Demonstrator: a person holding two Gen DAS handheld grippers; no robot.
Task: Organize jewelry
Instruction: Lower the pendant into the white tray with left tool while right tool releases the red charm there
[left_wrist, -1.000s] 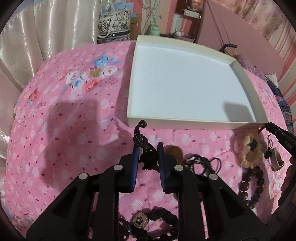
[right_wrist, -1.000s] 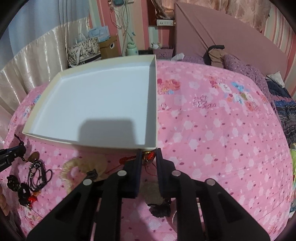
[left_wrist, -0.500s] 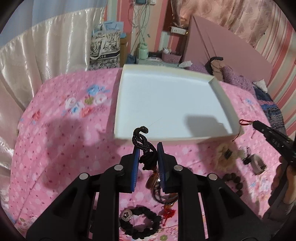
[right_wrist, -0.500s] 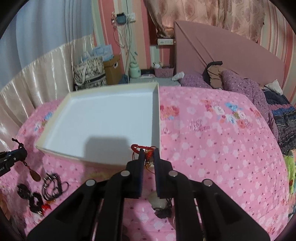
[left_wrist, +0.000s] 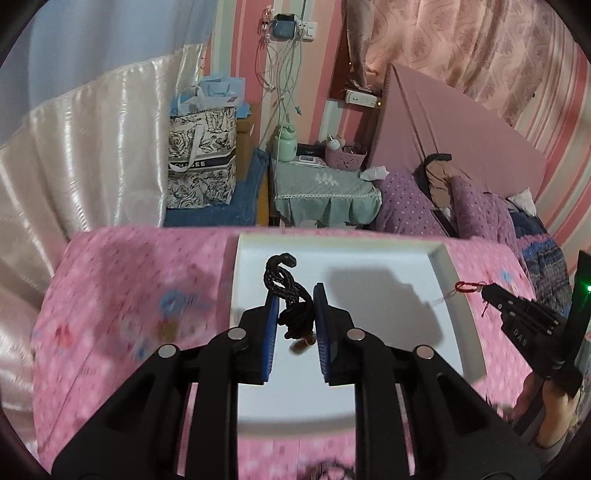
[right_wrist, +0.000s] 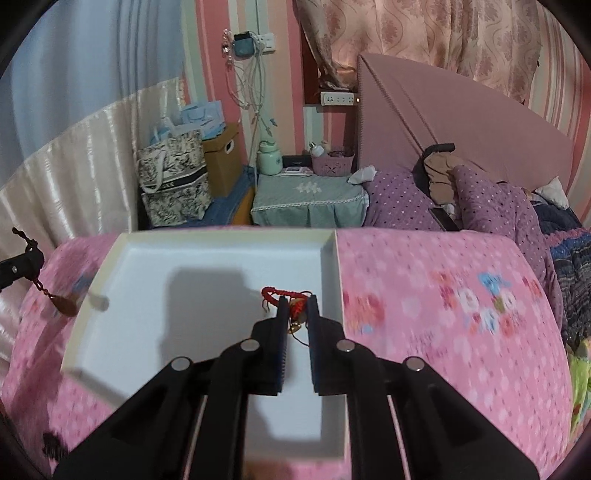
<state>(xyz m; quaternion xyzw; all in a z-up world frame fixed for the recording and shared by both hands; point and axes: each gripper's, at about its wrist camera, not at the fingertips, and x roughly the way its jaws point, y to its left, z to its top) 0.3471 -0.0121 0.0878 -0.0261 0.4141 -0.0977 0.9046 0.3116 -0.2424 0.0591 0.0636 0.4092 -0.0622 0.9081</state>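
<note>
Jewelry cords (left_wrist: 286, 291), (right_wrist: 284, 295) clamped in both grippers (left_wrist: 295, 314), (right_wrist: 297, 314) now seemingly hang over the tray (right_wrist: 207, 266).

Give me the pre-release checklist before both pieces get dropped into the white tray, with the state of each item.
1. Left gripper clamped on the black cord necklace: ok.
2. Right gripper clamped on the red string bracelet: ok.
3. Left gripper's tips over the white tray: ok.
4. Right gripper's tips over the tray: ok, near its right wall.
5. Tray floor beneath bare of other jewelry: ok where visible.
6. Height above the tray floor: cannot tell.
7. Brown pendant over the tray: not ok, it hangs at the left rim.
</note>
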